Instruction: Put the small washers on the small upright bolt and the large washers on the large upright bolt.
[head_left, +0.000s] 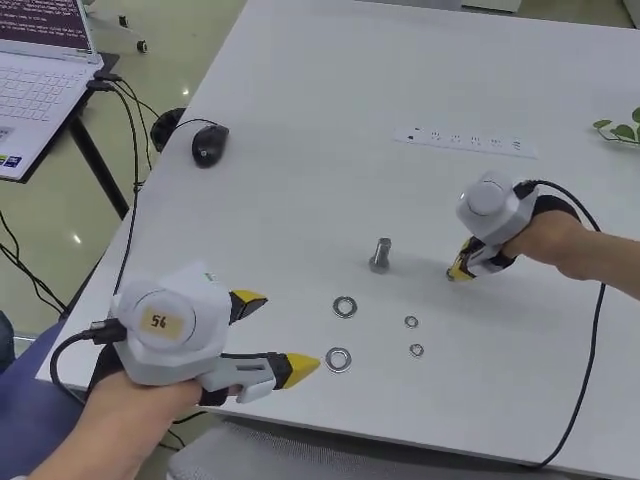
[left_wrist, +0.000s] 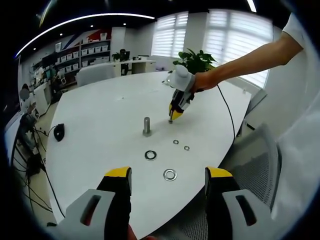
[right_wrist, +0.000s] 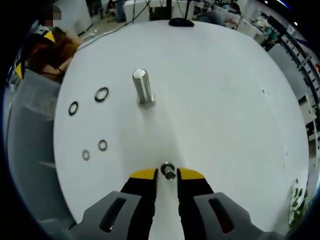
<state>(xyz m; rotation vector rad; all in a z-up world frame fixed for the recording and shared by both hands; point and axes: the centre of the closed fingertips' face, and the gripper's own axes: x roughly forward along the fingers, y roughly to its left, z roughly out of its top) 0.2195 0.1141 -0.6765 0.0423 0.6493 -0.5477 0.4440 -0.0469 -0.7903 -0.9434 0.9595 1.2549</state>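
A large bolt (head_left: 381, 255) (right_wrist: 142, 87) stands upright mid-table. Two large washers (head_left: 345, 306) (head_left: 339, 359) and two small washers (head_left: 411, 321) (head_left: 416, 350) lie flat in front of it. My right gripper (head_left: 460, 270) (right_wrist: 167, 175) points down at the table right of the large bolt. Its jaws are drawn in on a small bolt (right_wrist: 168, 170) standing on the surface. My left gripper (head_left: 275, 332) (left_wrist: 168, 175) hovers open at the near edge. The nearest large washer (left_wrist: 170, 175) lies just ahead of its tips.
A black mouse (head_left: 209, 143) lies at the far left of the white table (head_left: 300, 180), and a power strip (head_left: 465, 140) at the back. A laptop (head_left: 40, 60) stands on a side stand left of the table. Plant leaves (head_left: 625, 128) sit at the right edge.
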